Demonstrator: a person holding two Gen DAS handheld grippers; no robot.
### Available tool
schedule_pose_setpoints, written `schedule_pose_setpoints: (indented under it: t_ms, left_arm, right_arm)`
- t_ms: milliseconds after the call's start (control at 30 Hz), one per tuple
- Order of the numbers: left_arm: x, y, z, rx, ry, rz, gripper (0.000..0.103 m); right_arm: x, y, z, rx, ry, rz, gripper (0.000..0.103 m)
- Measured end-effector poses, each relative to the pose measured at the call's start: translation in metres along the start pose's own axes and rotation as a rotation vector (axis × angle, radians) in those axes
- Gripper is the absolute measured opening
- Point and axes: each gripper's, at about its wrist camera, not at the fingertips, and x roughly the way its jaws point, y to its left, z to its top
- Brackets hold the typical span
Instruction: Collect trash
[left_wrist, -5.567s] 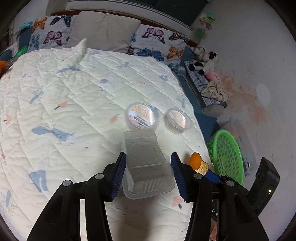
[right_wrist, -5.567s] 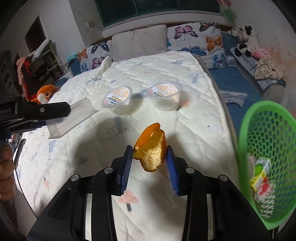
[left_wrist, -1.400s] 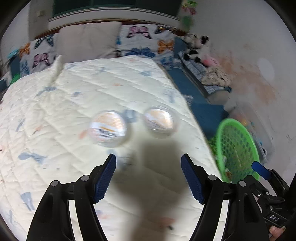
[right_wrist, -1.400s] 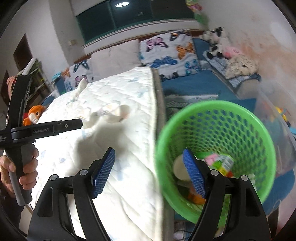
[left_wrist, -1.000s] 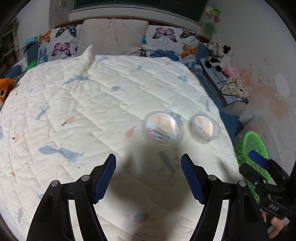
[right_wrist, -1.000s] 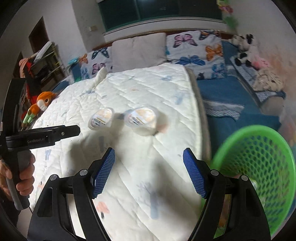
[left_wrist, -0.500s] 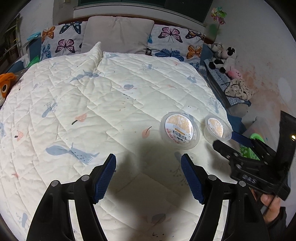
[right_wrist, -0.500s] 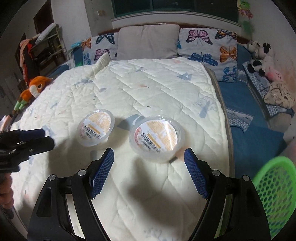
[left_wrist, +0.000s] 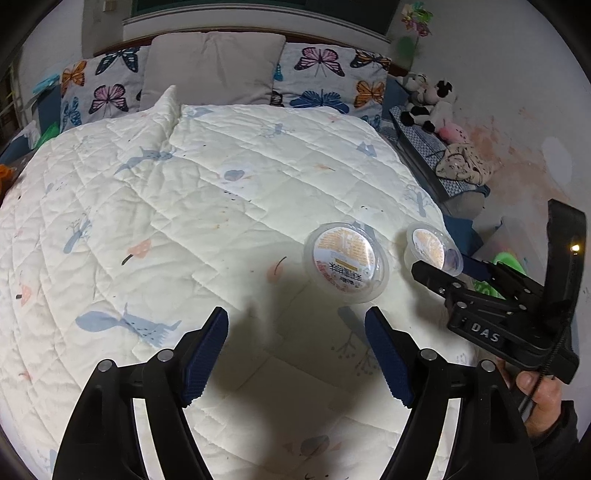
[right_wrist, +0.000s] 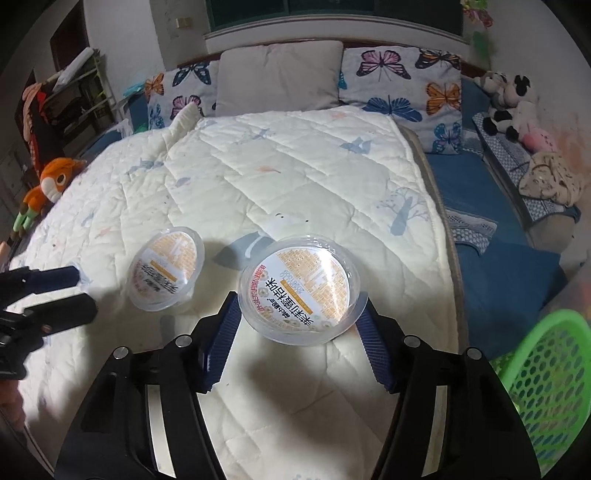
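Two clear plastic cups with orange-and-white printed lids sit on the white quilted bed (left_wrist: 207, 206). In the right wrist view the right-hand cup (right_wrist: 300, 291) lies between the spread blue fingers of my right gripper (right_wrist: 297, 325), which is open around it. The left-hand cup (right_wrist: 166, 268) sits beside it. In the left wrist view my left gripper (left_wrist: 297, 343) is open and empty, a short way in front of the left-hand cup (left_wrist: 345, 261). The right-hand cup (left_wrist: 432, 248) is partly hidden by my right gripper (left_wrist: 443, 273).
A green mesh trash basket (right_wrist: 546, 384) stands on the floor off the bed's right edge. Butterfly pillows (right_wrist: 399, 74) and a grey pillow line the headboard. Plush toys (right_wrist: 513, 99) lie at the right, an orange plush (right_wrist: 48, 184) at the left.
My right gripper has swung from the basket back over the bed and come down around the right-hand cup. My left gripper, empty now, has turned towards the two cups.
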Motion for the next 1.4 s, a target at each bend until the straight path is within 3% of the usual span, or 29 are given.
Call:
schedule_pose_setpoints:
  t_ms: [400, 633, 1000, 1400]
  left_arm:
    - [-0.018, -0.009, -0.012, 0.045, -0.018, -0.048, 0.074]
    - [-0.034, -0.013, -0.026, 0.051, -0.041, -0.04, 0.074]
    - [-0.054, -0.023, -0.036, 0.061, -0.072, 0.0, 0.078]
    - [-0.03, -0.029, -0.03, 0.057, -0.05, 0.019, 0.078]
  right_arm:
    - [-0.076, 0.01, -0.024, 0.041, -0.081, -0.063, 0.063]
    - [-0.117, 0.021, -0.041, 0.041, -0.145, -0.062, 0.063]
    - [-0.146, 0.031, -0.055, 0.012, -0.21, -0.036, 0.063]
    - [-0.149, 0.014, -0.064, -0.006, -0.206, -0.016, 0.063]
